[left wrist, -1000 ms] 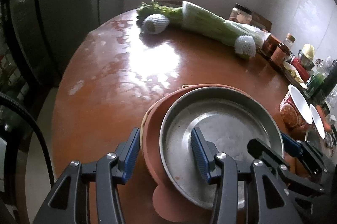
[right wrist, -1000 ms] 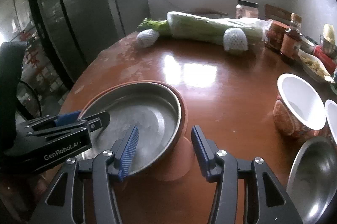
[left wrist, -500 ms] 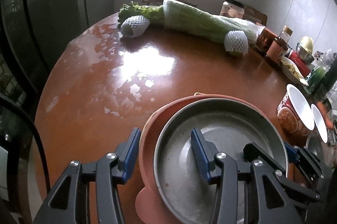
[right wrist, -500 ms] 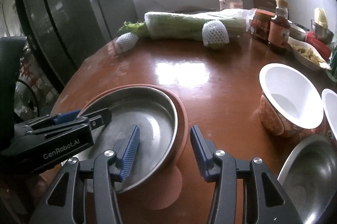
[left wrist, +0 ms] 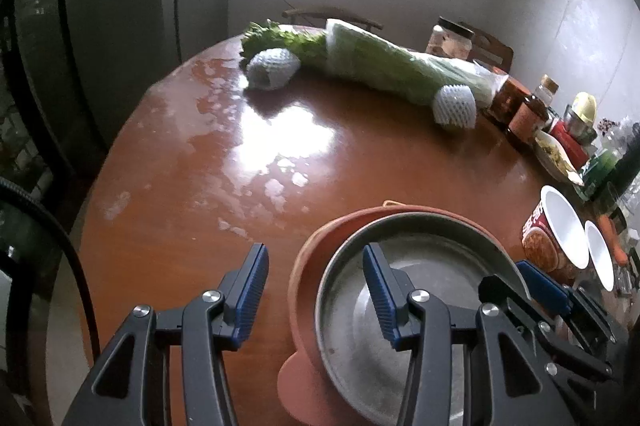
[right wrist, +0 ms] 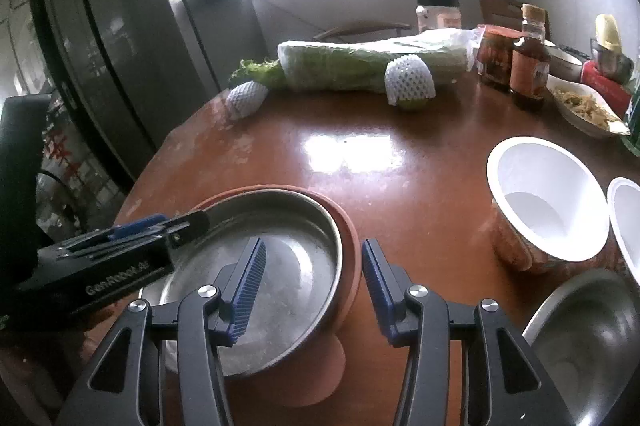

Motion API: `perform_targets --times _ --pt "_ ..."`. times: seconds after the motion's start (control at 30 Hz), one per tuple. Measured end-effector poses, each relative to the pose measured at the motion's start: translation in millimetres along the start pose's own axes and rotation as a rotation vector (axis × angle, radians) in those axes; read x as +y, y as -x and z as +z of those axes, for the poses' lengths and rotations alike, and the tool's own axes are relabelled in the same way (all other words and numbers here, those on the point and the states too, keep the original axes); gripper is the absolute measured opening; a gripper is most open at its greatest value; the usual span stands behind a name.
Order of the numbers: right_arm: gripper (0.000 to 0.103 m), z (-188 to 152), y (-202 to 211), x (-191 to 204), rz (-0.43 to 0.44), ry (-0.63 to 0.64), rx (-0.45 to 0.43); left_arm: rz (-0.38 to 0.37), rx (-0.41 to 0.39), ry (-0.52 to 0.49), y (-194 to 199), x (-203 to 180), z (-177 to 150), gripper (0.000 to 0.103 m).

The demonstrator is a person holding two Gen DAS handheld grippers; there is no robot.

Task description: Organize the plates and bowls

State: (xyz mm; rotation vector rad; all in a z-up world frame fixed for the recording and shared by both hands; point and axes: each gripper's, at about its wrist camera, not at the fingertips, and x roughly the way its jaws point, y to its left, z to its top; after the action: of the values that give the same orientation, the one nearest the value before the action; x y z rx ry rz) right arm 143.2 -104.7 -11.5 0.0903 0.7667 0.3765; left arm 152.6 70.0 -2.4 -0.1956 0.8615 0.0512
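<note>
A round steel pan [left wrist: 416,290] [right wrist: 280,254] sits inside an orange-brown dish [left wrist: 308,266] [right wrist: 352,246] on the brown table. My left gripper [left wrist: 316,290] is open, its jaws straddling the left rims of both; it shows from the side in the right wrist view [right wrist: 132,246]. My right gripper [right wrist: 312,282] is open, its jaws straddling the right rims; it also shows in the left wrist view [left wrist: 552,298]. Two white paper bowls [right wrist: 548,193] [right wrist: 628,222] stand at the right. A steel bowl [right wrist: 588,342] sits at the lower right.
Long bagged greens [left wrist: 384,65] and two foam-netted fruits [left wrist: 272,67] [left wrist: 456,103] lie at the table's far side. Jars and sauce bottles [right wrist: 528,65], a snack dish [right wrist: 584,105] and cans crowd the right edge. A dark fridge [right wrist: 112,65] stands left of the table.
Both views have pulled back and risen a little, so the pan and dish sit lower in frame. Both grippers stay open around the rims.
</note>
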Motion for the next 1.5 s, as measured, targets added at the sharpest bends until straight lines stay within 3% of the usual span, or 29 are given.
perform_targets --times 0.3,0.7,1.03,1.5 --pt "0.057 5.7 19.3 4.9 -0.018 0.013 -0.059 0.027 -0.046 -0.004 21.2 -1.5 -1.0 0.049" --pt "0.060 12.3 66.8 -2.1 -0.038 0.015 -0.157 0.001 -0.092 -0.036 56.0 -26.0 -7.4 0.049" --pt "0.063 10.5 126.8 -29.4 -0.088 -0.005 -0.268 -0.023 -0.150 -0.087 92.1 -63.3 -12.0 0.050" --pt "0.064 -15.1 205.1 -83.2 -0.147 -0.050 -0.336 -0.080 -0.187 -0.150 124.7 -129.4 -24.8 0.051"
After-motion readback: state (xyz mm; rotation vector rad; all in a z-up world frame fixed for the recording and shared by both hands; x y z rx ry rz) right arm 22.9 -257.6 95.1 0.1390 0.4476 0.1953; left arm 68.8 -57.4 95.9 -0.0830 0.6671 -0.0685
